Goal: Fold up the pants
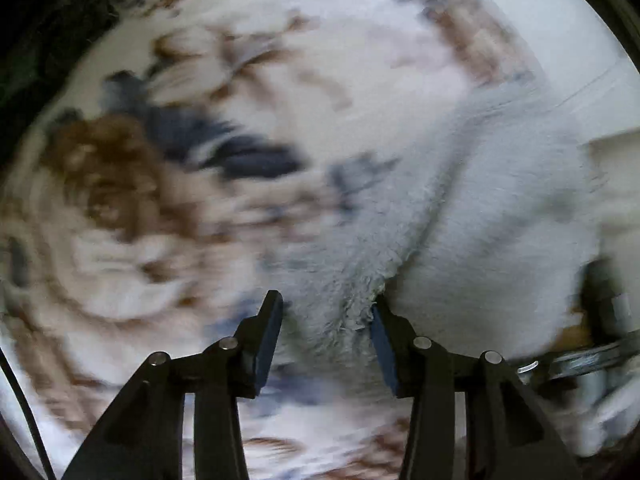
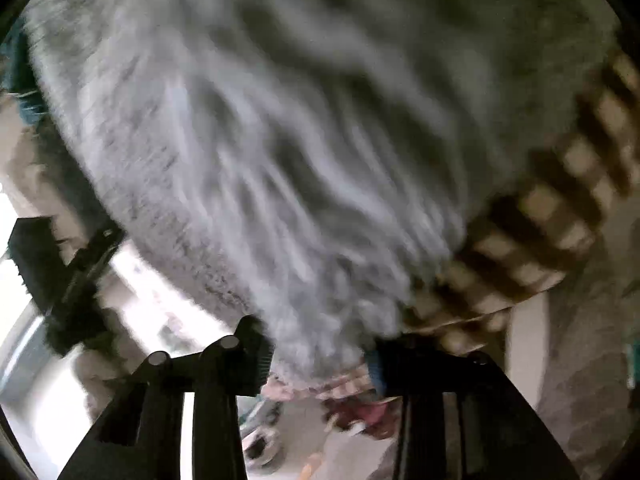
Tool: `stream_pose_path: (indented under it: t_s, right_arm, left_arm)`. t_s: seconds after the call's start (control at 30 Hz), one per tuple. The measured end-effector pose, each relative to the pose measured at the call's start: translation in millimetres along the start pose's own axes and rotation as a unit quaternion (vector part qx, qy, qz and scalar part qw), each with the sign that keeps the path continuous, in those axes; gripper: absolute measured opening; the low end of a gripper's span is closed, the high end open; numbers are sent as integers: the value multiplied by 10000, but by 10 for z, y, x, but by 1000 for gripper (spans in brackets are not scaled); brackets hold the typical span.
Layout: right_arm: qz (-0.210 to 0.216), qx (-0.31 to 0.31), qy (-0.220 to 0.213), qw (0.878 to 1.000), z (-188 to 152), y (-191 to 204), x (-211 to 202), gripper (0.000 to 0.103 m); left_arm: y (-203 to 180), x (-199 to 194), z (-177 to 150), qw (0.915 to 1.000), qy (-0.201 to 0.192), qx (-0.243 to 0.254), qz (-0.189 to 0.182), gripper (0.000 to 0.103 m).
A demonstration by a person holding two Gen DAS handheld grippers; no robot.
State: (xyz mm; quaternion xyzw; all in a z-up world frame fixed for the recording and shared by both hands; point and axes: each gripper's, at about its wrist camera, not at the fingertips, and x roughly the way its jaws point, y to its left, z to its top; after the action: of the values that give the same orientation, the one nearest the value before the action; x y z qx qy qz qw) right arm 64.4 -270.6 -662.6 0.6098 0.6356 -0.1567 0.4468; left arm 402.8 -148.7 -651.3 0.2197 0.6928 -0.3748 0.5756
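Observation:
The pants [image 1: 480,208] are pale grey, fluffy fleece, lying on a bedspread [image 1: 120,184] patterned in white, brown and blue. My left gripper [image 1: 324,332] points down at the pants' left edge. Its jaws stand apart: the right finger touches a fleece fold and the left finger is clear of it. In the right wrist view the pants [image 2: 280,140] fill most of the blurred picture. My right gripper [image 2: 320,356] has a bunch of fleece filling the gap, and the fleece reaches both pads.
A brown and cream checked cloth [image 2: 560,208] lies to the right of the pants. A black device [image 2: 60,272] shows at the left, and another dark piece [image 1: 604,312] at the right edge of the left wrist view. Small items [image 2: 360,416] lie on the floor below.

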Motion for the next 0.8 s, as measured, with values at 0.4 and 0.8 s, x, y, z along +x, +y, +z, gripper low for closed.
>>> stream_pose_path:
  t_s: [0.4, 0.8]
  right_arm:
    - [-255, -503, 29, 9984, 54, 180, -222, 52]
    - [-1276, -2841, -875, 9462, -221, 1112, -1203, 75]
  left_arm:
    - [619, 73, 182, 9722, -203, -1707, -1589, 45]
    - [122, -753, -566, 9666, -1593, -2003, -131, 100]
